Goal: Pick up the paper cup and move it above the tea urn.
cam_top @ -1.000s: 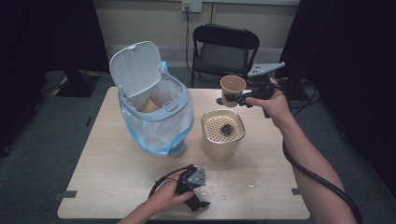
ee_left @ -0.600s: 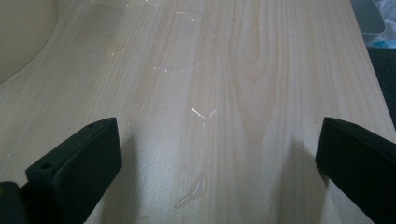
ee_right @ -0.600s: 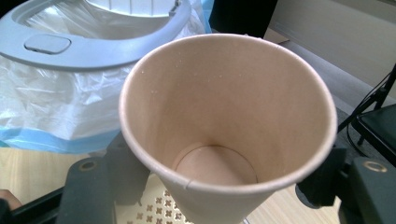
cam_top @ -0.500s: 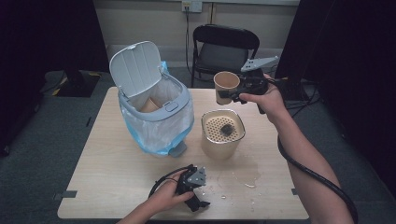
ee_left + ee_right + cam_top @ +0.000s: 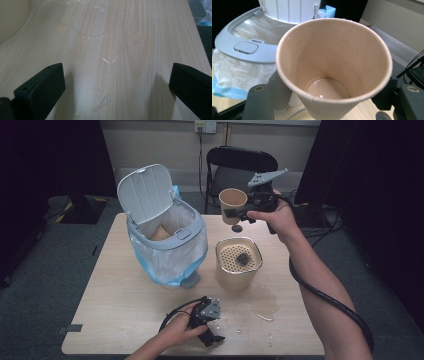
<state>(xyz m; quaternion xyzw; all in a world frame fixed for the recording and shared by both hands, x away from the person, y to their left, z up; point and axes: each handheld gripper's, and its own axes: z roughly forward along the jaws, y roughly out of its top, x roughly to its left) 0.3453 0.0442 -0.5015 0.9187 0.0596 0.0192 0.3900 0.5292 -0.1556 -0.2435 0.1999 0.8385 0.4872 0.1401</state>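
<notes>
Right claw: my right claw [image 5: 239, 214] is raised above the far side of the counter, its jaws pinching the tan paper cup [image 5: 233, 202] from both sides. In the right gripper view the black jaws press against the cup wall low on its left and right.
Tan paper cup: held upright in the air, mouth up, beyond the cream container. In the right gripper view the cup [image 5: 333, 67] has a little pale liquid pooled at its bottom.
Left claw: my left claw [image 5: 214, 338] rests low over the near edge of the light wooden counter [image 5: 125, 305], held in my left hand [image 5: 181, 331]. In the left gripper view its jaws stand wide apart with nothing between them but bare counter.
Grey lidded trash bin with blue-edged clear liner: the bin [image 5: 167, 245] stands on the left half of the counter, its lid tipped up and back. A brown cup-like shape lies inside it.
Cream container with perforated insert: the container [image 5: 238, 262] stands just right of the bin, with a dark lump on its perforated top.
Spill: a clear puddle [image 5: 265, 301] lies on the counter, near the container's base on my side. In the left gripper view, thin wet streaks [image 5: 102, 103] glint between the jaws.
Background: a black folding chair [image 5: 235, 167] stands behind the counter.
</notes>
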